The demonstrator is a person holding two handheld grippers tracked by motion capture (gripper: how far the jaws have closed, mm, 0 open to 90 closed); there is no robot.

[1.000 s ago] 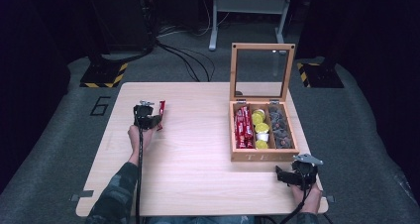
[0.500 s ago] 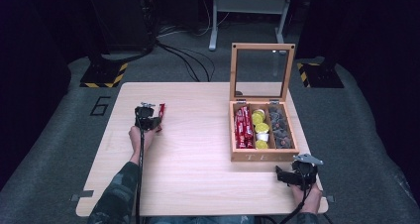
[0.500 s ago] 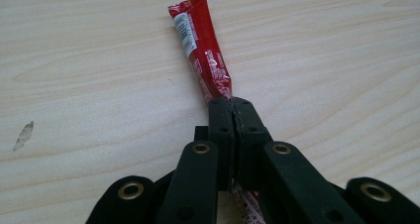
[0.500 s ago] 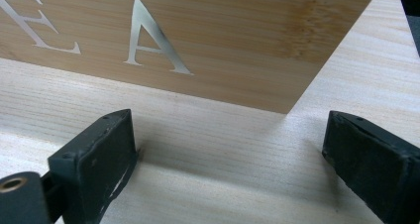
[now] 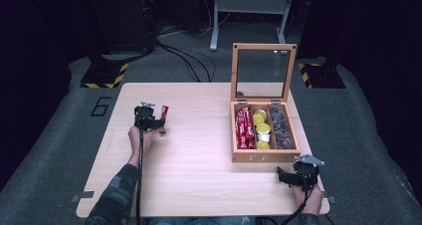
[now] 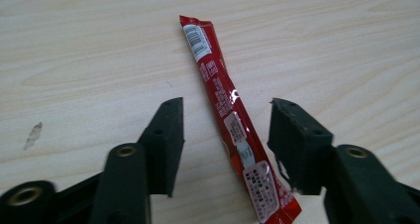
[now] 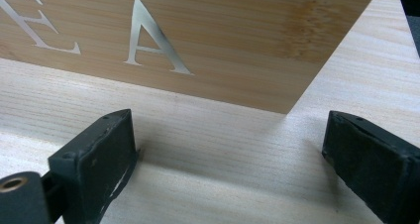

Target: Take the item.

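Left gripper point(image 6: 225, 130): jaws wide, straddling flat red foil stick packet point(image 6: 228, 120) on pale wooden table point(image 5: 199, 155), far left, likely ready to pinch | Right gripper point(image 7: 228, 154): wide, empty, near open wooden tea box point(image 5: 265, 157), right, seemingly idle.

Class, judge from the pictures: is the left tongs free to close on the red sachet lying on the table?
Probably yes: the left tongs stand open with the red sachet lying flat between the jaws, nothing blocking either side.
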